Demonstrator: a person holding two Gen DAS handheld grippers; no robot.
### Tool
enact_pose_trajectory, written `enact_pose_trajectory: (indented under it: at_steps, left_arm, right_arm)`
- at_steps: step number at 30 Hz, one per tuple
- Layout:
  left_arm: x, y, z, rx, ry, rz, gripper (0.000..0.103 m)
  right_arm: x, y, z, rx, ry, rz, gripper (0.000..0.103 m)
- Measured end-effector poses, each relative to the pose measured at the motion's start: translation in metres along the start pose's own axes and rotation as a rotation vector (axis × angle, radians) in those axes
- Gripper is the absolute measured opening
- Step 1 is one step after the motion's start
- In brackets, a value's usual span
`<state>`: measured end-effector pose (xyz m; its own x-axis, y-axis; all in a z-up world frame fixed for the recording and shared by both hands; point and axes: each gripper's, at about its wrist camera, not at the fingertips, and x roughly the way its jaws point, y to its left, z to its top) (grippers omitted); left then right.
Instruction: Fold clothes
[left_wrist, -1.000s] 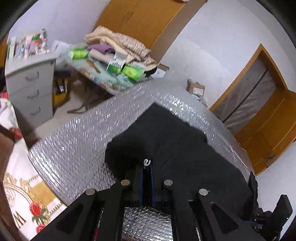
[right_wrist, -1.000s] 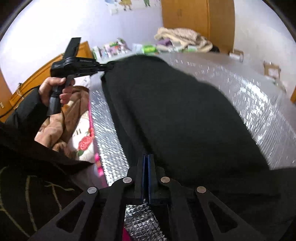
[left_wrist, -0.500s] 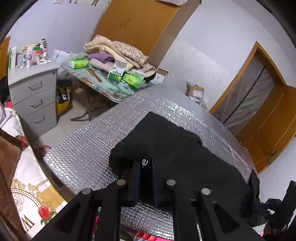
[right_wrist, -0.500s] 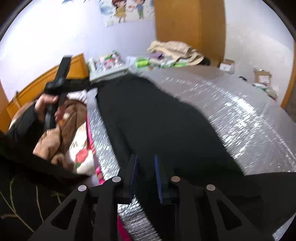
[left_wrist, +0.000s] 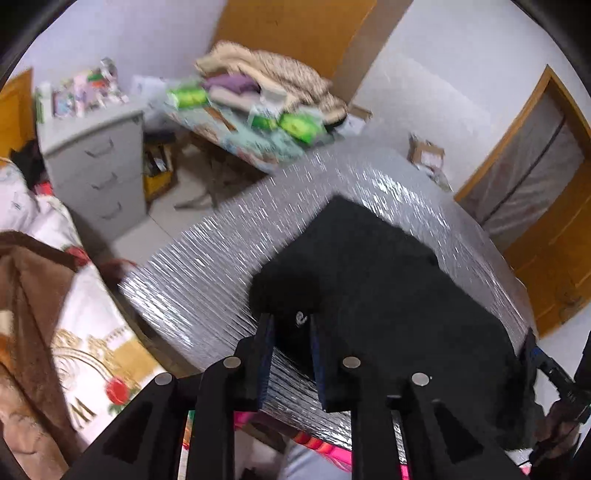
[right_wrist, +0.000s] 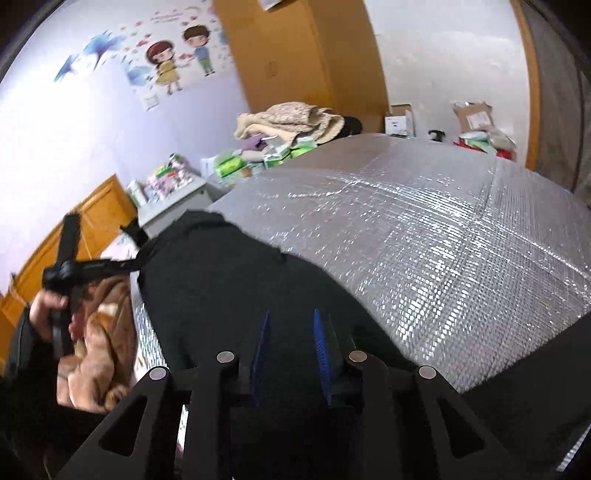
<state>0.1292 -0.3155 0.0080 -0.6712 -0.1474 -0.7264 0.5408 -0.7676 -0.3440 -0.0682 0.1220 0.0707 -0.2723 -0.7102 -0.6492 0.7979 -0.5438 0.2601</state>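
A black garment (left_wrist: 373, 280) lies spread flat on the silver quilted sheet (left_wrist: 207, 266), reaching its near edge. Its near corner is bunched into a small hump, with a tiny white mark showing there. Seen from the other end, it stretches long and smooth.

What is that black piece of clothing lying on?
The black garment lies spread on a shiny silver quilted sheet that covers the whole surface. A pink edge peeks out below the sheet at the near side. What the sheet covers cannot be seen.
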Motion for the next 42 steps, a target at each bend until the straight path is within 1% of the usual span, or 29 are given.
enact_pose_trajectory:
  at_steps: [1, 2, 5, 6, 8, 10, 12, 14, 17, 19, 20, 23, 27, 30, 34, 36, 37, 38, 40, 42]
  left_arm:
    - [-0.006, 0.001, 0.003, -0.006, -0.037, 0.028, 0.019]
    - [-0.010, -0.001, 0.006, -0.007, -0.063, 0.023, 0.019]
    - [-0.020, -0.009, 0.015, -0.007, -0.136, -0.005, 0.019]
    - [-0.015, -0.017, 0.018, 0.015, -0.137, -0.032, 0.019]
    - [-0.004, -0.036, 0.024, 0.063, -0.132, -0.091, 0.019]
    - [0.017, -0.054, 0.029, 0.101, -0.100, -0.142, 0.019]
    - [0.039, -0.066, 0.032, 0.113, -0.067, -0.162, 0.019]
    - [0.061, -0.068, 0.034, 0.103, -0.034, -0.137, 0.019]
    - [0.084, -0.057, 0.034, 0.063, -0.003, -0.110, 0.019]
    - [0.091, -0.048, 0.035, 0.036, 0.005, -0.115, 0.015]
    - [0.090, -0.045, 0.034, 0.031, -0.001, -0.124, 0.015]
    - [0.091, -0.048, 0.029, 0.054, -0.016, -0.121, 0.015]
    - [0.091, -0.048, 0.026, 0.064, -0.032, -0.117, 0.015]
    - [0.093, -0.045, 0.027, 0.055, -0.032, -0.129, 0.015]
    - [0.095, -0.043, 0.027, 0.055, -0.031, -0.135, 0.015]
    - [0.097, -0.043, 0.027, 0.057, -0.032, -0.133, 0.015]
    - [0.097, -0.043, 0.027, 0.058, -0.032, -0.133, 0.015]
    - [0.098, -0.043, 0.028, 0.059, -0.031, -0.133, 0.015]
    - [0.099, -0.044, 0.029, 0.064, -0.027, -0.131, 0.015]
    - [0.101, -0.046, 0.031, 0.075, -0.024, -0.132, 0.015]
  right_arm:
    - [0.002, -0.004, 0.006, 0.018, -0.005, 0.003, 0.026]
    - [0.004, -0.006, 0.010, 0.032, -0.008, 0.006, 0.027]
    - [0.012, -0.014, 0.021, 0.087, -0.005, 0.031, 0.027]
    - [0.015, -0.015, 0.026, 0.105, -0.002, 0.046, 0.027]
    - [0.021, -0.017, 0.032, 0.124, 0.002, 0.065, 0.027]
    - [0.029, -0.020, 0.038, 0.151, 0.016, 0.075, 0.028]
    - [0.039, -0.024, 0.041, 0.178, 0.039, 0.088, 0.028]
    - [0.051, -0.030, 0.043, 0.207, 0.072, 0.092, 0.028]
    - [0.077, -0.042, 0.034, 0.245, 0.190, 0.099, 0.028]
    - [0.089, -0.047, 0.022, 0.264, 0.268, 0.115, 0.028]
    - [0.089, -0.048, 0.016, 0.263, 0.273, 0.130, 0.028]
    - [0.080, -0.047, 0.010, 0.249, 0.267, 0.158, 0.027]
    - [0.073, -0.043, 0.017, 0.214, 0.243, 0.163, 0.029]
    - [0.082, -0.042, 0.026, 0.217, 0.239, 0.176, 0.029]
    - [0.105, -0.043, 0.033, 0.241, 0.276, 0.216, 0.029]
    - [0.112, -0.038, 0.033, 0.218, 0.289, 0.231, 0.021]
    - [0.112, -0.035, 0.033, 0.203, 0.287, 0.230, 0.015]
    - [0.109, -0.032, 0.033, 0.186, 0.280, 0.224, 0.011]
    - [0.100, -0.032, 0.036, 0.173, 0.238, 0.192, 0.009]
    - [0.090, -0.041, 0.041, 0.208, 0.181, 0.169, 0.009]
